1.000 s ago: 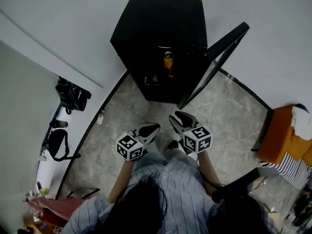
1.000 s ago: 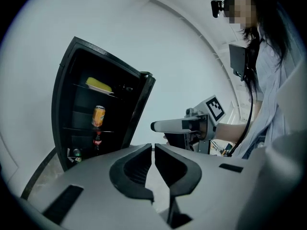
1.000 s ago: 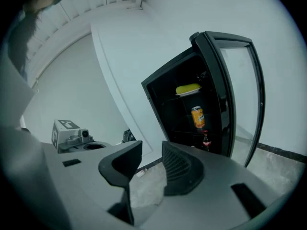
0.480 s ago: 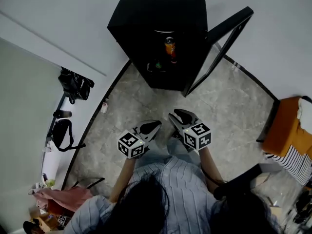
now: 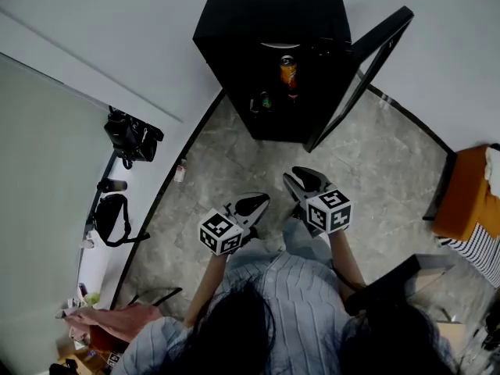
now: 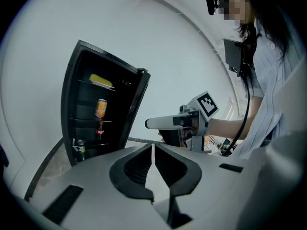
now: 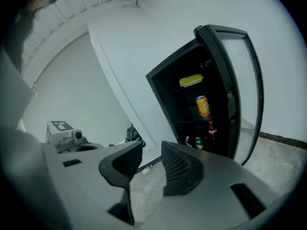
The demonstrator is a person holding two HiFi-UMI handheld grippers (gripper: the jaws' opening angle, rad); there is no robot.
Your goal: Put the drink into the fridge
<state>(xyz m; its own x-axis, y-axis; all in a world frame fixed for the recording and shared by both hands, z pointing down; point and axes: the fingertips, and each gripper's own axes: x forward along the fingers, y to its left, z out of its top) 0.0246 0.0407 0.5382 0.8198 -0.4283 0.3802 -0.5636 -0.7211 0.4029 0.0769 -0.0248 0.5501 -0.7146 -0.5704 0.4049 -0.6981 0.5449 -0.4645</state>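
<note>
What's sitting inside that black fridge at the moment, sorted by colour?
Orange can: 1
Green can: 1
Dark bottle with red label: 1
Yellow object: 1
Total: 4

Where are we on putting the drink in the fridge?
Looks done: an orange can sits on a shelf inside the fridge, with a cola bottle and a green can lower down.
In hand: nothing. The left tool has its jaws together; the right tool has them apart and empty.
Left: probably only shutting the door, which stands open.
</note>
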